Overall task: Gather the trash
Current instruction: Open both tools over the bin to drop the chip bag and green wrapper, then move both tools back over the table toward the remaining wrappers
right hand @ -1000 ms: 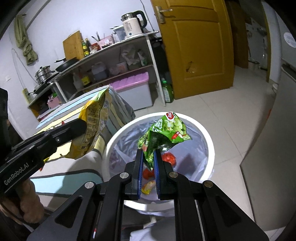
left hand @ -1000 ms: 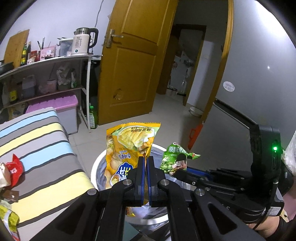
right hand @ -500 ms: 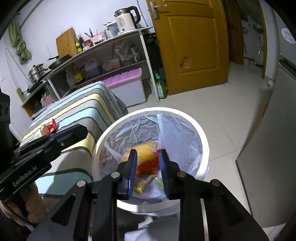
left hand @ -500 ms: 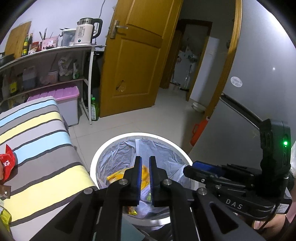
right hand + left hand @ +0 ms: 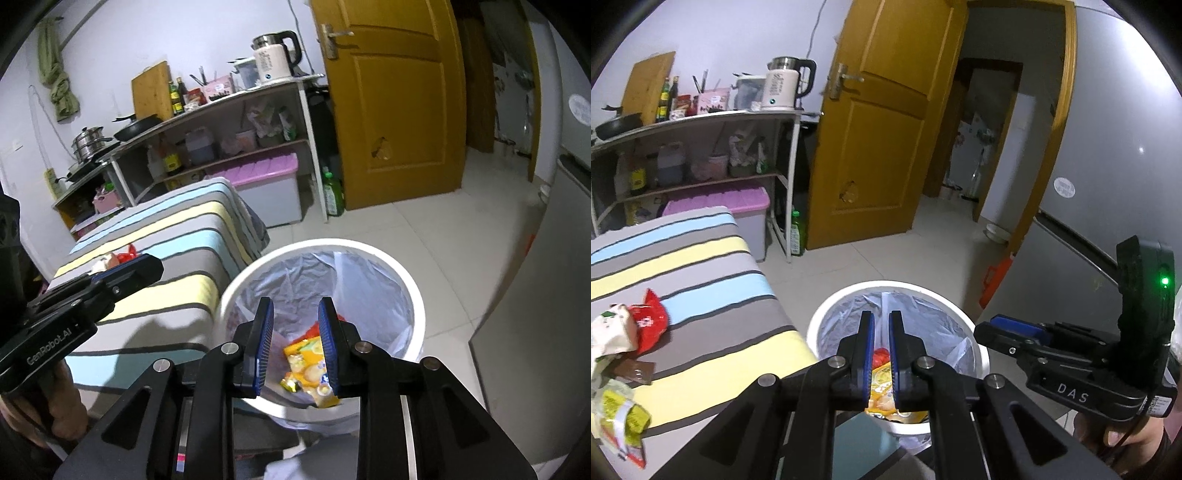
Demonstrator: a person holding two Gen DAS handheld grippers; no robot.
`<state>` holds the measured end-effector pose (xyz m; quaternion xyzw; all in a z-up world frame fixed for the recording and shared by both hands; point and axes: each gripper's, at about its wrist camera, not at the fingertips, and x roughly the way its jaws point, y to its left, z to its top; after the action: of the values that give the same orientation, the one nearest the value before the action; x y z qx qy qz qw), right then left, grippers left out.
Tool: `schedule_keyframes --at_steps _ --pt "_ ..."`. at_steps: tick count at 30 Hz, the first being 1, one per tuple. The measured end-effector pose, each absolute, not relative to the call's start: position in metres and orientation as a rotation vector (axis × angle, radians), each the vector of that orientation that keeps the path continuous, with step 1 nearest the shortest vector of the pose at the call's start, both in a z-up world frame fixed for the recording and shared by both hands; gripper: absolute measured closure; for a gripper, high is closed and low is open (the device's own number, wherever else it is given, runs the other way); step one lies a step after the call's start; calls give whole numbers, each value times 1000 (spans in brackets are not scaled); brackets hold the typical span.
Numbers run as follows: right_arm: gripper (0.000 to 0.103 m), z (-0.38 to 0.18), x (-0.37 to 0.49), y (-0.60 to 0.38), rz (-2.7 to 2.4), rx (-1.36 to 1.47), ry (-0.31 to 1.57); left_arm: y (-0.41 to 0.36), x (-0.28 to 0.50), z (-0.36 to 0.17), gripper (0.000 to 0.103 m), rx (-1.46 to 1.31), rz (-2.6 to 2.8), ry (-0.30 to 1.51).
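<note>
A white trash bin (image 5: 827,318) (image 5: 413,291) with a clear liner stands on the floor beside the striped table. The yellow chip bag (image 5: 314,365) (image 5: 882,391) lies inside it among red wrappers. My left gripper (image 5: 881,321) hangs over the bin, slightly open and empty. My right gripper (image 5: 295,306) hangs over the bin, open and empty. More trash lies on the striped tablecloth (image 5: 701,295): a red wrapper (image 5: 650,321), a white-green wrapper (image 5: 609,328), a brown packet (image 5: 633,373) and a yellow-green packet (image 5: 620,421).
A shelf unit (image 5: 701,122) with kettle, bottles and a pink-lidded box (image 5: 720,199) stands behind the table. A yellow door (image 5: 886,129) is open to a hallway. A grey fridge (image 5: 1108,184) stands to the right of the bin.
Both grippers opened and dropped their bags: the yellow chip bag and the green snack bag fell into the bin. Both grippers have since risen a little above the bin.
</note>
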<state>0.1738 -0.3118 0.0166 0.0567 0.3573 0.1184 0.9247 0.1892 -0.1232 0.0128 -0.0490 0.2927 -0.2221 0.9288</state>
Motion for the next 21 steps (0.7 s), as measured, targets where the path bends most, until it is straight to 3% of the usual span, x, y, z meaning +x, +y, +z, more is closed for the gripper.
schedule_keyframes --at_steps 8,12,21 --pt "77 36 157 -287 307 68 681 -94 164 30 97 -123 -398 553" --pt "68 43 146 -271 362 50 650 -76 150 37 96 -132 -352 530" --pt "67 50 134 -233 456 18 623 -33 121 41 96 -142 -254 519"
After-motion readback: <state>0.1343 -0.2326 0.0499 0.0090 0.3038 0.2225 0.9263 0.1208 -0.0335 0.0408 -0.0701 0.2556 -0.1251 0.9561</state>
